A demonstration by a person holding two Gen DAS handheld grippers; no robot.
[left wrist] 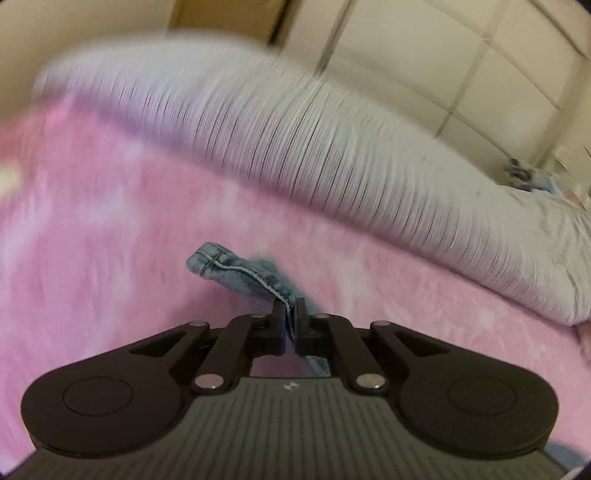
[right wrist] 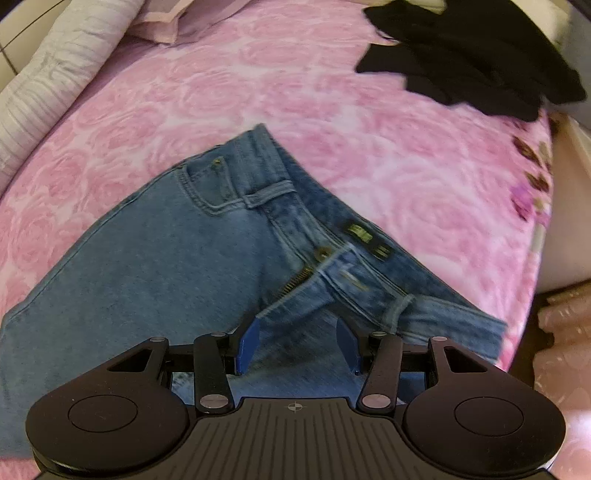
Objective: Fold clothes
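A pair of blue jeans (right wrist: 166,258) lies on the pink rose-patterned bedspread (right wrist: 258,85), waistband and open fly toward the right. My right gripper (right wrist: 297,343) is open, its blue pads (right wrist: 248,345) spread just above the denim below the fly, holding nothing. In the left wrist view my left gripper (left wrist: 291,314) is shut on a seamed edge of the jeans (left wrist: 236,271), lifting it above the bedspread (left wrist: 110,229). That view is motion-blurred.
A grey-white striped bolster (left wrist: 332,162) runs along the far side of the bed; it also shows in the right wrist view (right wrist: 55,74). A black garment (right wrist: 469,55) lies at the far right, a pink cloth (right wrist: 173,18) at the back. The bed edge (right wrist: 535,221) drops off at right.
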